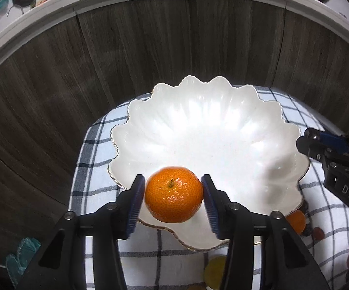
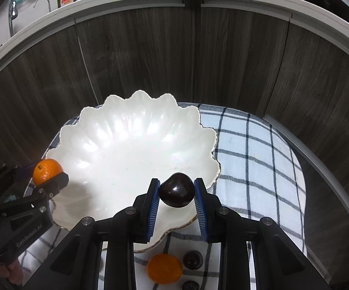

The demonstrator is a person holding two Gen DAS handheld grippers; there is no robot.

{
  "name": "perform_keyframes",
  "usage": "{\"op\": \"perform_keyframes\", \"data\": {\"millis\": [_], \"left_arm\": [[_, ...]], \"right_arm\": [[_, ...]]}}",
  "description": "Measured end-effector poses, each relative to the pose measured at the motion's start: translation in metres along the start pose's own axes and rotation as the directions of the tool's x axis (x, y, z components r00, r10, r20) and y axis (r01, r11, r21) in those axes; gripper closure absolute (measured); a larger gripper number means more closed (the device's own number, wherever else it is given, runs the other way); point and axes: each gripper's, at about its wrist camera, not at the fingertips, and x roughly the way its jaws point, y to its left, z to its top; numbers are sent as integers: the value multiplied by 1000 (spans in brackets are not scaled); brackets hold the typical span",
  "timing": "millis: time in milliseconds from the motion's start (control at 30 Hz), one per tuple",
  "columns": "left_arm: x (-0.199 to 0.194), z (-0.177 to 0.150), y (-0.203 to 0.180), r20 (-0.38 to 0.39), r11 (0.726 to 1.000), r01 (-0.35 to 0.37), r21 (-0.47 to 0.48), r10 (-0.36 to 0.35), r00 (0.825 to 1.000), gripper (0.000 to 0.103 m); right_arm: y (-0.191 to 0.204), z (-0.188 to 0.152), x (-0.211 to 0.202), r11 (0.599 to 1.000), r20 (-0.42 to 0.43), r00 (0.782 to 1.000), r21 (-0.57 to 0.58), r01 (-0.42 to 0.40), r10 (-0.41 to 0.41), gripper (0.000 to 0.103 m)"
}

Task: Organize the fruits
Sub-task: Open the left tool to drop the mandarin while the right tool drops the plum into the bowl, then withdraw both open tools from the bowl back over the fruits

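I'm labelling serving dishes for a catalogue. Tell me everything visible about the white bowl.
The white bowl is wide and shallow, glossy like glazed ceramic, with a scalloped, petal-like rim edged in thin gold. It sits upright on a blue-and-white checked cloth. Nothing lies inside it; an orange and a dark plum are held in grippers above its near edge.

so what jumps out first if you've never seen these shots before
The big white scalloped bowl with a gold rim fills the middle of both views, empty, sitting on a blue and white checked cloth. The left gripper holds a bright orange mandarin over the bowl's near edge, and the right gripper holds a dark glossy plum likewise. More fruit lies on the cloth below.
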Motion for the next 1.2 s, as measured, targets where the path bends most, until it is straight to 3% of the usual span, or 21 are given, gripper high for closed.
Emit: {"op": "perform_keyframes", "data": {"millis": [33,100,167,267,500,1200], "left_arm": [[-2,-1,1,15,1000,-7,-2,7,1000,31],[-4,-2,4,35,1000,-7,-17,7,999,25],[-4,-1,7,32,1000,-11,-26,12,999,23],[-5,0,11,10,999,0,-36,1,1000,16],[-13,6,14,16,999,-3,-43,3,1000,10],[-42,-9,7,21,999,14,-34,-13,1000,10]], "right_arm": [[0,0,0,1000,-2,1000,-1,2,-2,72],[2,-1,1,1000,-1,1000,-9,5,-5,61],[2,-1,-1,1000,14,1000,-8,8,-8,42],[1,0,-5,1000,33,999,6,26,-26,34],[-2,4,-11,999,44,999,25,30,-31,33],[-11,-14,-33,998,41,998,58,38,-40,33]]}}
